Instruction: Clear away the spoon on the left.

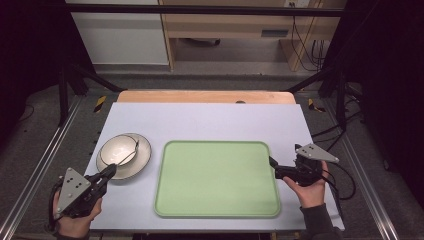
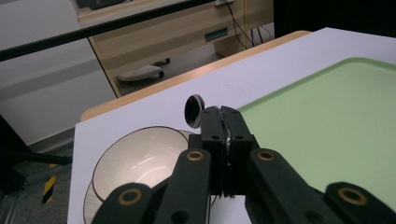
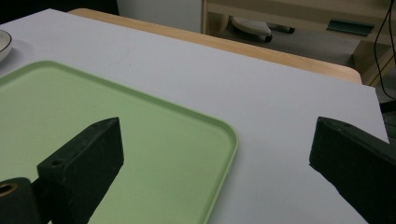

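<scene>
Left fingers pinch a spoon handle over the bowl; right gripper gapes empty. Spoon looks light, stiff, slippery.

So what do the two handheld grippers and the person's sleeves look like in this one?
Both grippers are black, with two blocky jaws on linkage arms that show brass-coloured pivot rings. The left gripper and the right gripper each carry a grey three-cornered plate with small dark dots on top. A black cable trails from the right one. Dark grey sleeve cuffs cover the wrists.
</scene>
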